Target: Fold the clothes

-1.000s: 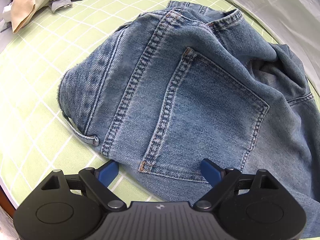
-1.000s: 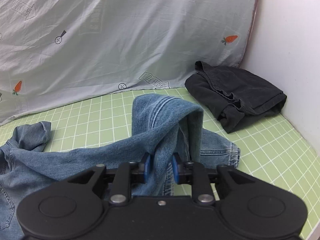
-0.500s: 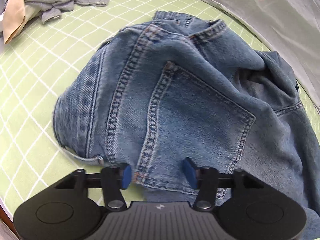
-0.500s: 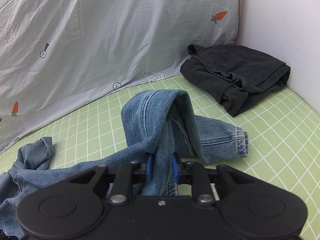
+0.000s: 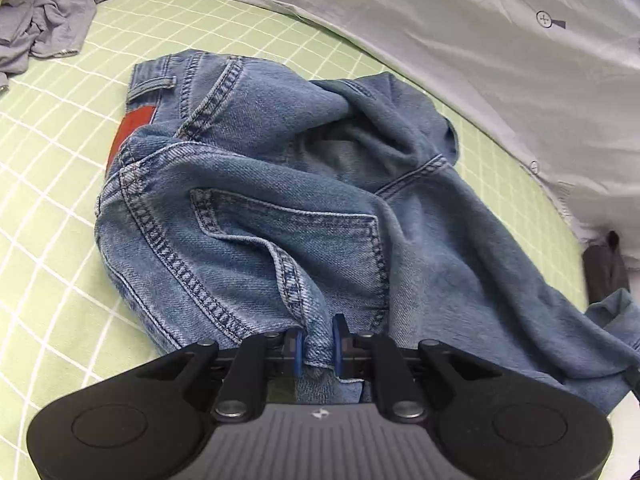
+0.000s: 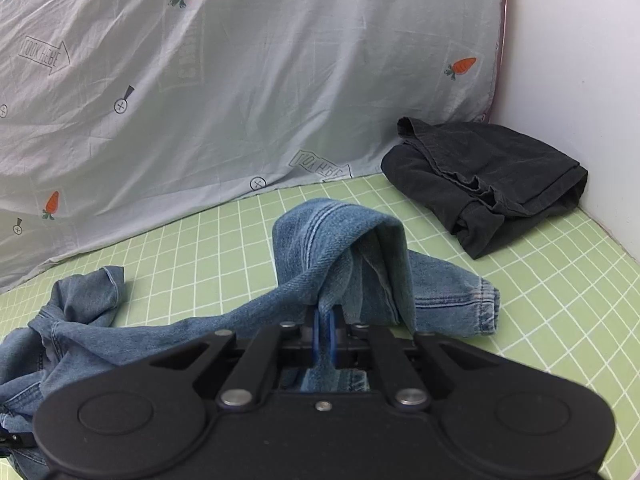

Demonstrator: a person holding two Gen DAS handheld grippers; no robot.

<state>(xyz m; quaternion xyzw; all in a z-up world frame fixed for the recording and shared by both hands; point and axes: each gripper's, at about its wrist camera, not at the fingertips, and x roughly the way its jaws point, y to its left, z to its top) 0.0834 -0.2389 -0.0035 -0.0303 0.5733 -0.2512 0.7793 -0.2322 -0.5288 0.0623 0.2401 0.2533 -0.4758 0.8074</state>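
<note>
A pair of blue jeans (image 5: pixel 320 208) lies rumpled on the green checked cover (image 5: pixel 60 240), back pocket up, with a red patch near the waistband. My left gripper (image 5: pixel 317 346) is shut on the denim at the pocket's near edge, which bunches between the blue pads. In the right wrist view a leg of the jeans (image 6: pixel 340 248) arches up over my right gripper (image 6: pixel 325 334), which is shut on a fold of it. The leg's cuff (image 6: pixel 486 304) rests on the cover to the right.
A folded black garment (image 6: pixel 488 184) sits at the back right against the white wall. A grey carrot-print sheet (image 6: pixel 240 80) hangs behind. A heap of grey clothes (image 5: pixel 48 28) lies at the far left of the left wrist view.
My left gripper went from open around the pocket's edge to shut on the denim, lifting and wrinkling it. The right gripper squeezed tighter on the leg fold.
</note>
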